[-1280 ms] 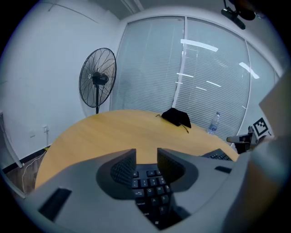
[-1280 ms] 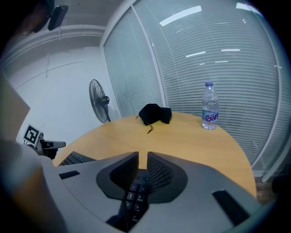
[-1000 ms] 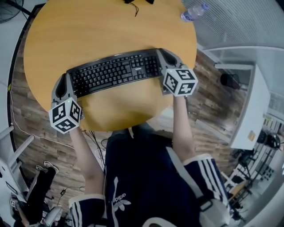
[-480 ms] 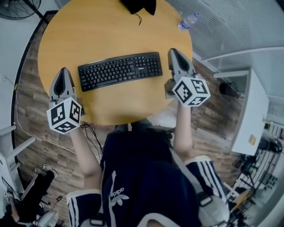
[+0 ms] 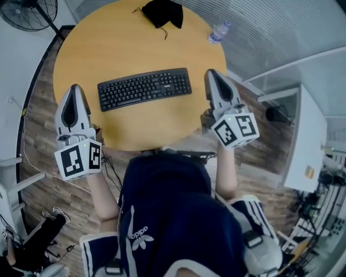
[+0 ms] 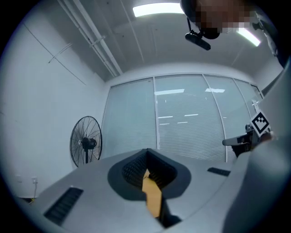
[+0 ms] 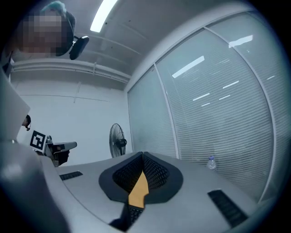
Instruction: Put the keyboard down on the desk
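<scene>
pulled back from the keyboard (image 5: 145, 88), left gripper (image 5: 75, 91) and right gripper (image 5: 212, 74) sit closed, empty.

You have in view: desk (image 5: 130, 46), one; keyboard (image 5: 145, 88), one; water bottle (image 5: 218, 32), one; black cloth item (image 5: 162, 12), one; standing fan (image 5: 30, 12), one. Grippers in your hands, two: left gripper (image 5: 75, 87), right gripper (image 5: 212, 73).

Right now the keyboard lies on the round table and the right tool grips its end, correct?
No. The keyboard lies on the table, but the right tool is apart from it, shut and empty, as the head view shows.
</scene>
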Demonstrator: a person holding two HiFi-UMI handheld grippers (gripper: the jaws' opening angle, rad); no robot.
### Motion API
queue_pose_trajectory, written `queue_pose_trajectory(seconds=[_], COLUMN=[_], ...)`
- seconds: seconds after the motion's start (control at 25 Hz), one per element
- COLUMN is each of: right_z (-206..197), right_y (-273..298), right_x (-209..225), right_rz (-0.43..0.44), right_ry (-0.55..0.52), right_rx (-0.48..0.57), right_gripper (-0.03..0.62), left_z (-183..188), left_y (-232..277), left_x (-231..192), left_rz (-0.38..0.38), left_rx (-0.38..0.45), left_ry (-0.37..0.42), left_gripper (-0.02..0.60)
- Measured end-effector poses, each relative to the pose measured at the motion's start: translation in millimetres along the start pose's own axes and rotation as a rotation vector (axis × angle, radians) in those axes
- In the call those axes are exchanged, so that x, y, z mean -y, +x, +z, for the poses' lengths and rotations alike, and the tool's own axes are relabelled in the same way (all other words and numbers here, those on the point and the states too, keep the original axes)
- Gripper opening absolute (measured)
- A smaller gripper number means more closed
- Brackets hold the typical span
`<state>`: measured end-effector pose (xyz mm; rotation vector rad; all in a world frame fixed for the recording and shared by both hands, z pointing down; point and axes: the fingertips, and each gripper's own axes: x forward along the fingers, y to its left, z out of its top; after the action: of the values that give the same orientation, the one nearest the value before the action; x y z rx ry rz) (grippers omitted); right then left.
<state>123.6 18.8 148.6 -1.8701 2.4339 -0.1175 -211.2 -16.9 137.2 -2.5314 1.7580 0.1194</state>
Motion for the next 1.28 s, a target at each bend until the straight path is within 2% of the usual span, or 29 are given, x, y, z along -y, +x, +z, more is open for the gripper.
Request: queue_pose_trajectory(seconds=[0.16,0.36,0.52,0.76,0.92,1.16,1.28], right_z=[32,46,31,3,-2,6,5], right_y=[-43,-94,-129,-147,-144,-145,-146], right_x=[-6,-1,1,-8,-15,-19,-21], right_rz=[-0.021,-0.042,-0.038,-0.009,0.018,0.042,0.048], right_ry=[-0.061,-0.075,-0.044,0.004,-0.009,-0.023,-0.044], right_rx=[0.092,0.115,0.087,0.031,0.022,0.033,0.022], right_gripper=[0.005,0.005,0.005,0.005,0.005,0.004,0.003], left_z=[34,47,38,16,5,11,15], left_y=[-30,-64,-88,-109,-113,-113,-113], left_x=[23,50,76,124,130,132,136], left_rz=[-0.005,0.001,0.011,-0.05,-0.04,-0.021,-0.025], left_rx=[0.092,0.138,0.121,0.051,0.027,0.028,0.036], left_ry=[0.023,-0.014,-0.04,-0.041,-0.062,-0.013,-0.013], left_gripper=[0.002,0.002,0.002,0.002,0.002,0.002,0.003])
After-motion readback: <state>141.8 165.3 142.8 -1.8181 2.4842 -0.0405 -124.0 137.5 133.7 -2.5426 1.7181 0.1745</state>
